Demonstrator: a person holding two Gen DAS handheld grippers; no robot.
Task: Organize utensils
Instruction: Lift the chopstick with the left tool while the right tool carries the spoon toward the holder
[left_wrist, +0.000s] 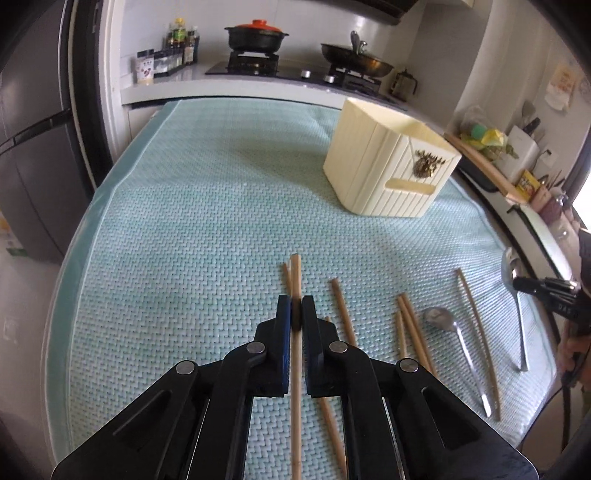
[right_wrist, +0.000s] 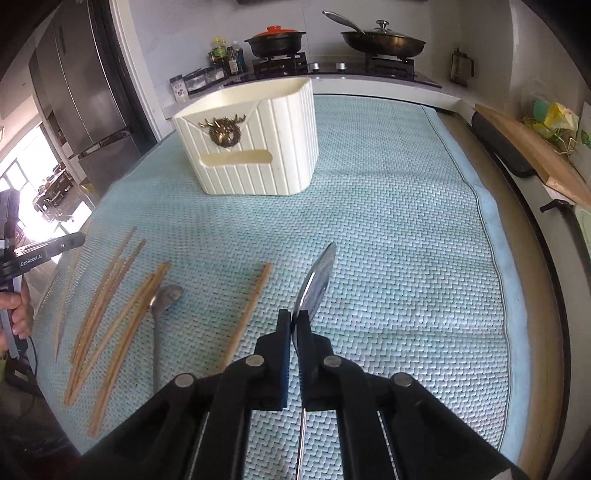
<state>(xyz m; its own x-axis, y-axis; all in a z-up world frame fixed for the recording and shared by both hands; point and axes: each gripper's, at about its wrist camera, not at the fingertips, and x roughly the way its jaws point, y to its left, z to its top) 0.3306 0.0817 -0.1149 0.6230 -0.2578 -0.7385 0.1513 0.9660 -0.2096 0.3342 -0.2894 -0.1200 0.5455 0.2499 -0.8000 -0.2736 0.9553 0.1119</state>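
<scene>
My left gripper (left_wrist: 296, 308) is shut on a wooden chopstick (left_wrist: 295, 275) that runs between its fingers over the teal woven mat (left_wrist: 184, 240). My right gripper (right_wrist: 294, 321) is shut on a metal spoon (right_wrist: 318, 277), bowl forward and on edge; it also shows at the right of the left wrist view (left_wrist: 513, 271). A cream ribbed utensil holder (left_wrist: 391, 166) with a brass stag emblem stands at the back of the mat (right_wrist: 251, 144). Several more chopsticks (right_wrist: 110, 295) and a second spoon (right_wrist: 166, 297) lie on the mat.
A stove with a red-lidded pot (left_wrist: 256, 35) and a pan (left_wrist: 356, 59) stands behind the mat. A fridge (right_wrist: 85, 92) is at the left. A wooden board (right_wrist: 532, 151) and clutter line the right counter.
</scene>
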